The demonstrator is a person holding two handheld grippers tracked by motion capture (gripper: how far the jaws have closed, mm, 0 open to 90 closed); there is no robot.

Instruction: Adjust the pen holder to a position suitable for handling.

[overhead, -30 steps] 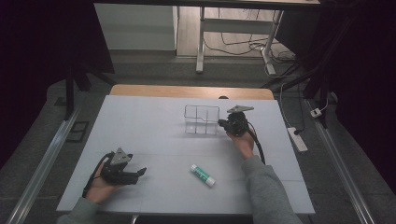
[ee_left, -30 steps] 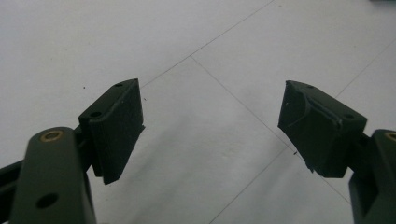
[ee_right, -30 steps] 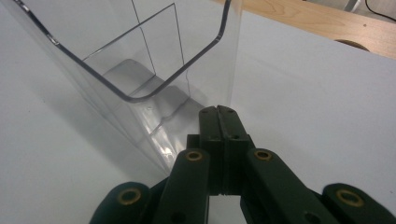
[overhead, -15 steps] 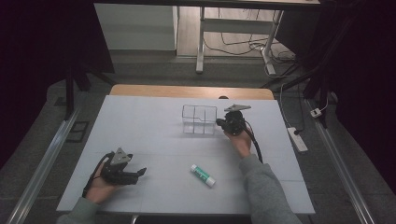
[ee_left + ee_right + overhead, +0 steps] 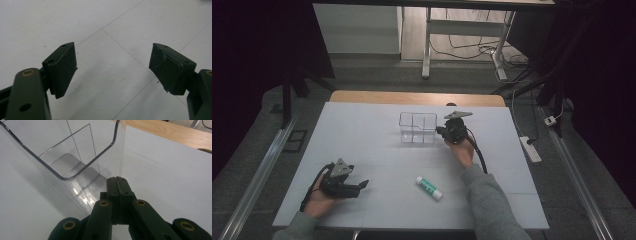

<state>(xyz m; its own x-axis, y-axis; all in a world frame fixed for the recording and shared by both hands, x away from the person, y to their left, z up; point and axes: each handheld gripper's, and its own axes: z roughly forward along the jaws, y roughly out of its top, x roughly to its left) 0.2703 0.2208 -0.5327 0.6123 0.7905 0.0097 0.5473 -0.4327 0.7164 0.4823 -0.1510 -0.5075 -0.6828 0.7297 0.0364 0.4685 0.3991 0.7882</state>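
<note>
A clear plastic organiser [image 5: 417, 128] with inner dividers is seen standing on the white table [image 5: 362, 130], towards the far edge and a little right of the middle. The right gripper [image 5: 447, 131] is held against the organiser's right end; in the right gripper view its jaws are pressed fully together at the container's corner wall [image 5: 110, 157], with no part of it clamped between them. The left gripper [image 5: 360, 185] is rested near the near-left corner, jaws spread wide with nothing between them. A green-and-white glue stick [image 5: 429, 187] lies near the near edge.
</note>
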